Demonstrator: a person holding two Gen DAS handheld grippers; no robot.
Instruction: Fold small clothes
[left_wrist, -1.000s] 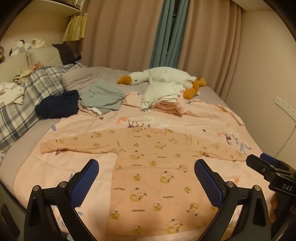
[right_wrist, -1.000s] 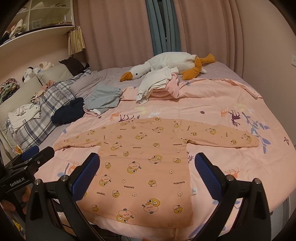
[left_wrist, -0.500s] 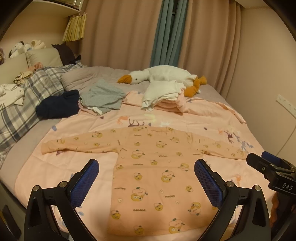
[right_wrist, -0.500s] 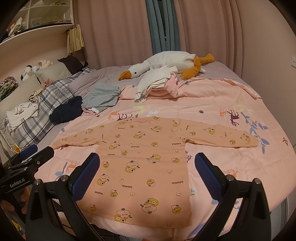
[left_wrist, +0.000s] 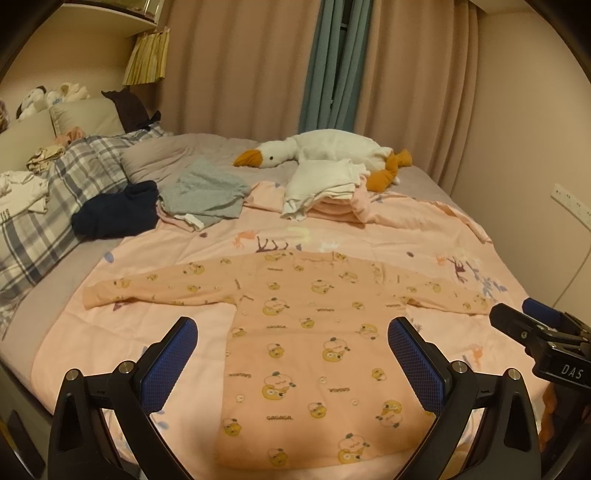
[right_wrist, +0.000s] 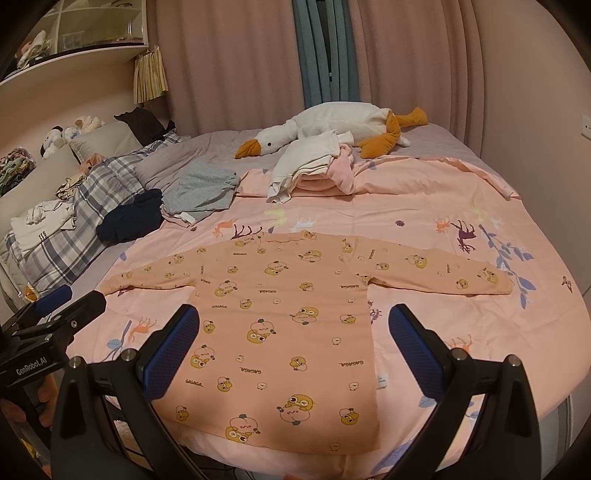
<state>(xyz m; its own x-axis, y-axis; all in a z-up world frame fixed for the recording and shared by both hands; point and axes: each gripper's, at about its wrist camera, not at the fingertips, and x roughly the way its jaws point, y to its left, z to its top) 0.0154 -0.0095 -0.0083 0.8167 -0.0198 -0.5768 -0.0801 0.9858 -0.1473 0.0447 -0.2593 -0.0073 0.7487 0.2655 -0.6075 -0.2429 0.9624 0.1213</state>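
Here, in the left wrist view, the left gripper (left_wrist: 291, 362) hangs over the near edge of the bed with its jaws spread wide and nothing between the blue pads (left_wrist: 168, 363). The small orange shirt (left_wrist: 314, 350) lies flat on the pink sheet (left_wrist: 388, 236), both sleeves stretched out sideways, its hem toward 6 o'clock and its collar toward 12. At 3 o'clock the right gripper (left_wrist: 517, 319) pokes in, just beside the shirt's sleeve end; from this side I cannot tell how its jaws stand. Toward 12 o'clock lie a goose plush (left_wrist: 332, 149) and a folded pile of clothes (left_wrist: 325, 192) touching it; at 10 o'clock sit a grey garment (left_wrist: 207, 190) and a dark navy garment (left_wrist: 114, 214), just beside each other.

In the right wrist view, the right gripper (right_wrist: 293, 350) also stands with jaws wide apart, empty, above the shirt's (right_wrist: 288, 332) lower body. The shirt is flat, sleeves reaching toward 9 and 3 o'clock, a small white tag showing at its side seam near 4 o'clock. The left gripper (right_wrist: 74, 302) enters at 9 o'clock, near the sleeve end but apart from it. A plaid quilt (right_wrist: 92, 221) lies at 10 o'clock.
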